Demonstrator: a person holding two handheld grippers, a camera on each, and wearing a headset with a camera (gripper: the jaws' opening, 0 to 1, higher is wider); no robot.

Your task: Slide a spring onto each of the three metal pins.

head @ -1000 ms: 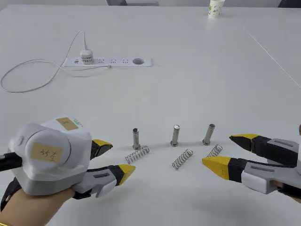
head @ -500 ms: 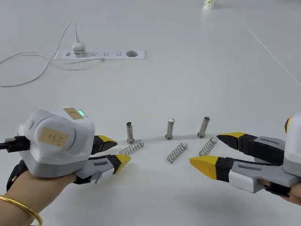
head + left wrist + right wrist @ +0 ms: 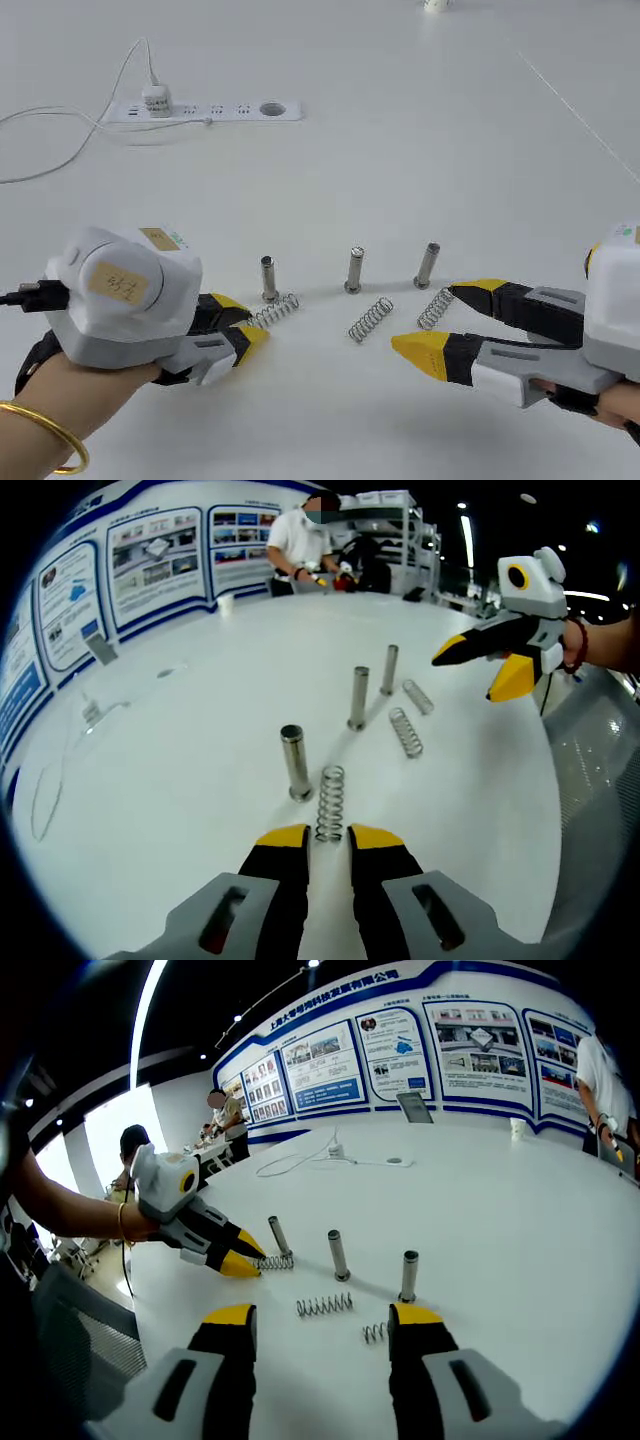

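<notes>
**Both grippers at the springs, all three pins bare**

The left gripper (image 3: 330,838), grey with yellow-and-black tips, holds its jaws narrowly parted around the near end of a coiled steel-wire spring, the left spring (image 3: 330,803). A sliver of gap shows on either side, so it does not look clamped. The right gripper (image 3: 322,1315) is spread wide, and the right spring (image 3: 374,1333) lies just inside its right-hand tip.

In the head view the middle spring (image 3: 369,319) lies loose at centre on the white tabletop (image 3: 400,150), between the two grippers. Just above the springs stand three short polished metal pins in a row: the left pin (image 3: 268,278), middle pin (image 3: 355,270) and right pin (image 3: 428,265). None carries a spring. A white power strip (image 3: 215,112) sits at upper left.

The likely trouble is a spring pinched at its very end: it could bend, pivot or squirt out sideways. The pins seem to stand free on their flared feet, so a jaw or a lifted spring brushing one could topple it.

Whether the left pads actually touch the wire is hard to make out. Most of the right spring is hidden behind a jaw in the right gripper view.
</notes>
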